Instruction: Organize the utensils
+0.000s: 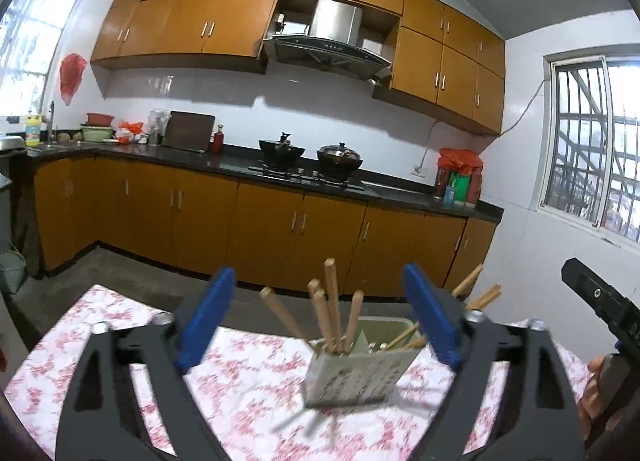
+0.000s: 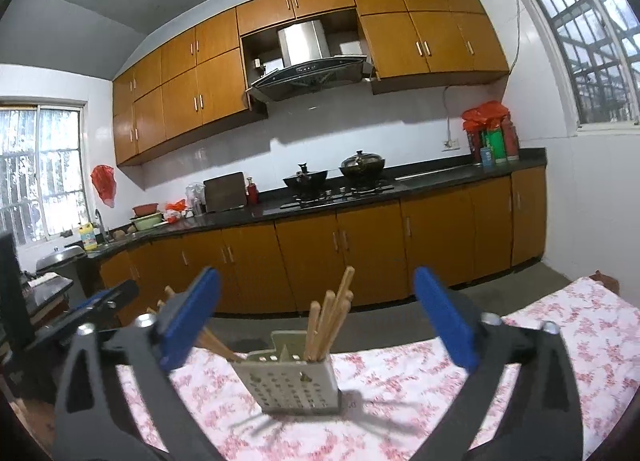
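With both your left claw [image 1: 320, 321] and right claw [image 2: 320, 317] spread wide and empty around the chopstick holder [image 2: 294, 381] standing on the bench [image 2: 560, 341], a careless nudge could probably topple it and scatter the leaning chopsticks [image 2: 328, 321].

Wooden chopsticks [image 1: 333, 303] are held upright in a white holder [image 1: 356, 375] on the floral tablecloth [image 1: 248, 381], framed by the left gripper's [image 1: 320, 319] spread jaws.

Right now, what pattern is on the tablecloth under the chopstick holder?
White tablecloth with a pink-red floral print, clearest in the right wrist view.
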{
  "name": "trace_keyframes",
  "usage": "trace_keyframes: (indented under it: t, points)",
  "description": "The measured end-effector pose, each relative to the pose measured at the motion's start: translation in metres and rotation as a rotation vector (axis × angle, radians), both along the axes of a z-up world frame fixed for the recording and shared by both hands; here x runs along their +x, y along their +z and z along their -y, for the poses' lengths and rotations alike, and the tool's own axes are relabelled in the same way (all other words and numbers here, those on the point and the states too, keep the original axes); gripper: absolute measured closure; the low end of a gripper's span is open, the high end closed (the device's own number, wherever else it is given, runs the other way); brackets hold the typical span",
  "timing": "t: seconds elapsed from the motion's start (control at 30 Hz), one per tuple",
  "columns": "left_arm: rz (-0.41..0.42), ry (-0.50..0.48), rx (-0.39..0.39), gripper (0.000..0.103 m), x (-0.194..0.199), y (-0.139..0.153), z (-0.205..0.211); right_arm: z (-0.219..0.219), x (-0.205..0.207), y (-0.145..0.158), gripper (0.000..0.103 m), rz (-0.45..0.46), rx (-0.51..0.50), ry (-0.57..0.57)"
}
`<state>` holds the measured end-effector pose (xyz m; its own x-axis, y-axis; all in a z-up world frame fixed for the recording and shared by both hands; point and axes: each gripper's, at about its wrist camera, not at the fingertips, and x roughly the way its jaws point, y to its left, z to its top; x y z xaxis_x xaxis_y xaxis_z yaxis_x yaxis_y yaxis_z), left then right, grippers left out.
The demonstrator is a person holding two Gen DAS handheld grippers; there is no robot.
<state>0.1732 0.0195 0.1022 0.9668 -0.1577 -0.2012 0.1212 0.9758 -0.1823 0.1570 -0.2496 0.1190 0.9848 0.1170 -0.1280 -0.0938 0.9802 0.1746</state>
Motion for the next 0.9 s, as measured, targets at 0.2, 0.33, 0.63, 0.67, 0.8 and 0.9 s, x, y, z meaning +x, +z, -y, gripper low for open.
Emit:
trace_keyframes:
  t: [0.2, 0.33, 0.63, 0.67, 0.8, 0.9]
  points:
    - [-0.005, 0.046, 0.089, 0.002, -0.035, -0.011, -0.003, -0.006, -0.031, -0.018, 0.004, -0.056, -0.068, -0.049]
    - [-0.021, 0.067, 0.119, 0.002, -0.057, -0.026, -0.005, -0.007, -0.049, -0.033, 0.004, -0.11, -0.056, -0.041]
    - [-0.056, 0.086, 0.186, 0.002, -0.096, -0.061, 0.004, -0.03, -0.09, -0.063, 0.004, -0.126, -0.193, -0.099]
    - [-0.057, 0.084, 0.191, 0.002, -0.102, -0.066, 0.004, -0.032, -0.096, -0.067, 0.004, -0.117, -0.202, -0.107]
    - [-0.064, 0.078, 0.217, 0.002, -0.115, -0.077, 0.011, -0.036, -0.109, -0.077, 0.004, -0.12, -0.207, -0.088]
    - [-0.071, 0.072, 0.22, 0.002, -0.124, -0.086, 0.014, -0.04, -0.119, -0.087, 0.004, -0.14, -0.208, -0.078]
